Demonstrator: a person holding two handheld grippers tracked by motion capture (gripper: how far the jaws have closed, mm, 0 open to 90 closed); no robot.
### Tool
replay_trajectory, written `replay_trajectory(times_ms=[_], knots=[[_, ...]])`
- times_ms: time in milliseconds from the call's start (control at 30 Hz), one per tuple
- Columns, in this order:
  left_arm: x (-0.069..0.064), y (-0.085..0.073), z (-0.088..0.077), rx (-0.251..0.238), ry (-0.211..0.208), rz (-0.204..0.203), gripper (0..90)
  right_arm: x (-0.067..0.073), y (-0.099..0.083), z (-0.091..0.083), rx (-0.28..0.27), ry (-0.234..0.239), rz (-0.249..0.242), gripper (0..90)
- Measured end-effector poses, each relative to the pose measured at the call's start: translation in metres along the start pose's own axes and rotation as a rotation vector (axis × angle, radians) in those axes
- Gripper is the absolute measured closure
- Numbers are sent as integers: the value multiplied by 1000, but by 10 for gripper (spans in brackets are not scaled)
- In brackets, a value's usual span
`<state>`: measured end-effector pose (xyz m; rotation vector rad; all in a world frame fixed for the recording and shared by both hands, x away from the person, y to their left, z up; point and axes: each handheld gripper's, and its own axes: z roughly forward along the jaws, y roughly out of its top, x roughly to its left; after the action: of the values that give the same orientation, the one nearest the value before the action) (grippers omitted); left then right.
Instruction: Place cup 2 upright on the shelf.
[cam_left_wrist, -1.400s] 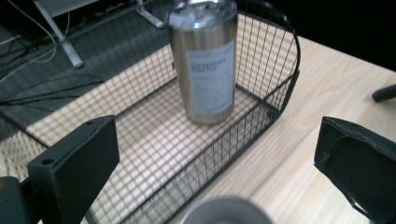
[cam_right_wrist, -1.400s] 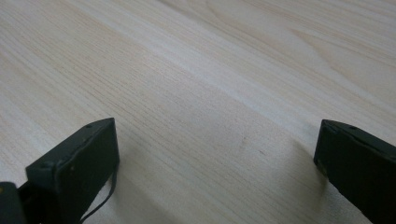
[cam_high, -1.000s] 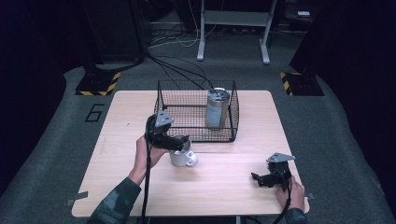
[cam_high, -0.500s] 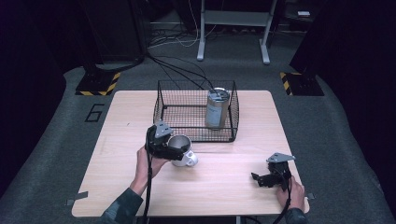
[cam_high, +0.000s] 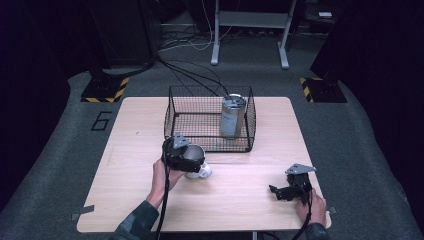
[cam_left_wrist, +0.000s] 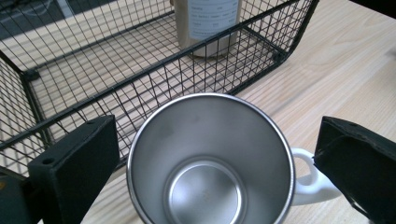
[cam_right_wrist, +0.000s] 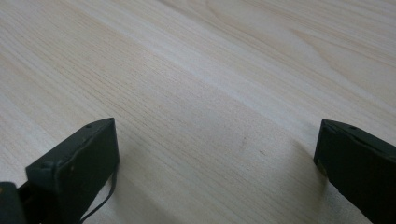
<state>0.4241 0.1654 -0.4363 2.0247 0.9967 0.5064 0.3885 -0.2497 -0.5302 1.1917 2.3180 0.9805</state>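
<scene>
A steel mug (cam_left_wrist: 210, 163) with a white handle (cam_left_wrist: 310, 179) stands upright on the wooden table (cam_high: 125, 165), just in front of a black wire basket (cam_high: 172, 117). My left gripper (cam_left_wrist: 217, 128) is open, one jaw on each side of the mug with a gap on both sides. From above, the left gripper (cam_high: 184, 155) hangs over the mug (cam_high: 199, 169). A metal canister (cam_high: 233, 116) stands upright in the basket's right half. My right gripper (cam_high: 276, 192) rests low near the table's front right, and in its own view the right gripper (cam_right_wrist: 217, 126) is open over bare wood.
The basket's near wall (cam_left_wrist: 154, 70) rises directly behind the mug. Cables (cam_high: 190, 75) run across the floor behind the table, by a metal stand (cam_high: 250, 30). Bare tabletop lies between the two grippers.
My left gripper has come down and slightly right, closer onto the mug. The right gripper, the mug and the canister have not moved.
</scene>
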Motion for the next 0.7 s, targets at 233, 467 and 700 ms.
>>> replay_trajectory(times_ms=[233, 467, 700], knots=[[3, -4, 12, -1, -3, -24, 28, 0, 0, 0, -1, 1, 2, 0], [5, -8, 15, -20, -24, -60, 58, 0, 0, 0, -1, 1, 2, 0], [3, -7, 17, -2, -12, -50, 54, 0, 0, 0, 2, 0, -2, 0]])
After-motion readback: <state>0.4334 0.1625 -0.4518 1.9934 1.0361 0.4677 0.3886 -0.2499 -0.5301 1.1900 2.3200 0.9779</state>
